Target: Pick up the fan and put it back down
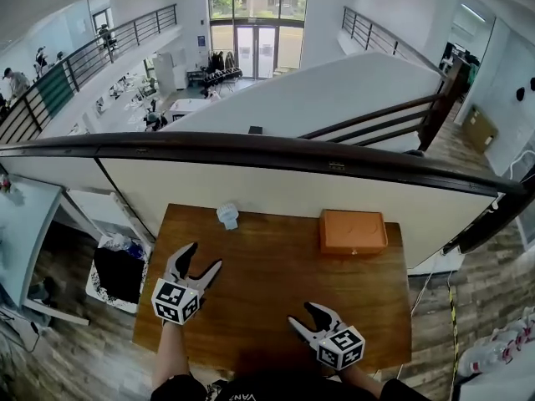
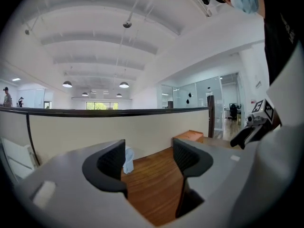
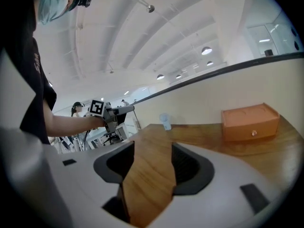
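Note:
The fan (image 1: 227, 215) is small, white and pale blue, and stands upright near the far edge of the wooden table (image 1: 276, 291). In the left gripper view the fan (image 2: 128, 159) shows just past the left jaw. From the right gripper view the fan (image 3: 165, 121) looks far off. My left gripper (image 1: 205, 257) hovers over the table's left part, short of the fan, open with nothing between its jaws (image 2: 148, 158). Open and empty too, my right gripper (image 1: 301, 313) is near the front edge (image 3: 151, 163).
An orange box (image 1: 352, 231) lies at the table's far right corner. A low cream wall with a dark handrail (image 1: 251, 150) runs right behind the table. A white cart with a dark bag (image 1: 117, 274) stands left of the table.

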The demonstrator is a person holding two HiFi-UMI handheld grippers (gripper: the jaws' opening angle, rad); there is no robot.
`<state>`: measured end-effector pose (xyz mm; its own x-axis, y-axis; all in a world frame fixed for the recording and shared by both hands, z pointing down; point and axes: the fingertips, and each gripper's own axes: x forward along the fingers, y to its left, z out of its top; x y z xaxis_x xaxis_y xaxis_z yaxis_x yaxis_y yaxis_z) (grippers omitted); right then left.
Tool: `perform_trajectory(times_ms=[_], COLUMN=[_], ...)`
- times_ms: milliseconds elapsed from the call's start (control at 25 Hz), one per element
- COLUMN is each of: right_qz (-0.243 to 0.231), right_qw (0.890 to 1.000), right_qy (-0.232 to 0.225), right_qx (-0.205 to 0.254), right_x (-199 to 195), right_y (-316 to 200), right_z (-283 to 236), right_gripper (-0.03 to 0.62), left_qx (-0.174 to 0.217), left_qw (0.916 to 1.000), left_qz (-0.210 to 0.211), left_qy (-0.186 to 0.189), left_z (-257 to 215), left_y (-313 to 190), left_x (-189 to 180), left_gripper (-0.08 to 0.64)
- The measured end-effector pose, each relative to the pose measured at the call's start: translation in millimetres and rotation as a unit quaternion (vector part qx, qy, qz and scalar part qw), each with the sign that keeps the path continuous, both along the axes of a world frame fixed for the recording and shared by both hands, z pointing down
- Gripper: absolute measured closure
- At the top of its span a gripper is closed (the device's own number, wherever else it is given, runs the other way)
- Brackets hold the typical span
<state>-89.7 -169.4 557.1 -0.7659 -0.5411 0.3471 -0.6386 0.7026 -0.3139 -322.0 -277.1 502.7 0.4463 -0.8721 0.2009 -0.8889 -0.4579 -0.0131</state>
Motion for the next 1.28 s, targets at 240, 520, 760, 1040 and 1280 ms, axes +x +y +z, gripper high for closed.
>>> perform_trajectory(times_ms=[240, 520, 760, 1040, 1280], right_qz=[-0.037, -0.06, -0.086, -0.12, -0.129], right_qw=[0.999, 0.997, 0.994, 0.99, 0.99], right_qy=[-0.005, -0.009, -0.007, 0.001, 0.016], right_qx=[0.021, 0.046, 0.063, 0.071, 0.054], right_x=[25, 55, 77, 104, 118], right_y=[17, 34, 53, 78, 91], right_z=[-10, -20, -23, -18, -1], right_gripper=[0.375, 0.504, 0.545, 0.578, 0.58], left_qx=[0.024, 0.028, 0.019, 0.006, -0.035], left_qw=[0.9988, 0.9965, 0.9932, 0.9905, 0.9887], left_qz=[-0.042, -0.079, -0.114, -0.135, -0.142], left_qy=[0.009, 0.002, 0.008, 0.024, 0.032], left_z=[-11, -9, -6, 15, 49], left_y=[59, 123, 170, 221, 258], left_x=[38, 88, 131, 184, 220], left_gripper=[0.346, 0.5, 0.548, 0.549, 0.549])
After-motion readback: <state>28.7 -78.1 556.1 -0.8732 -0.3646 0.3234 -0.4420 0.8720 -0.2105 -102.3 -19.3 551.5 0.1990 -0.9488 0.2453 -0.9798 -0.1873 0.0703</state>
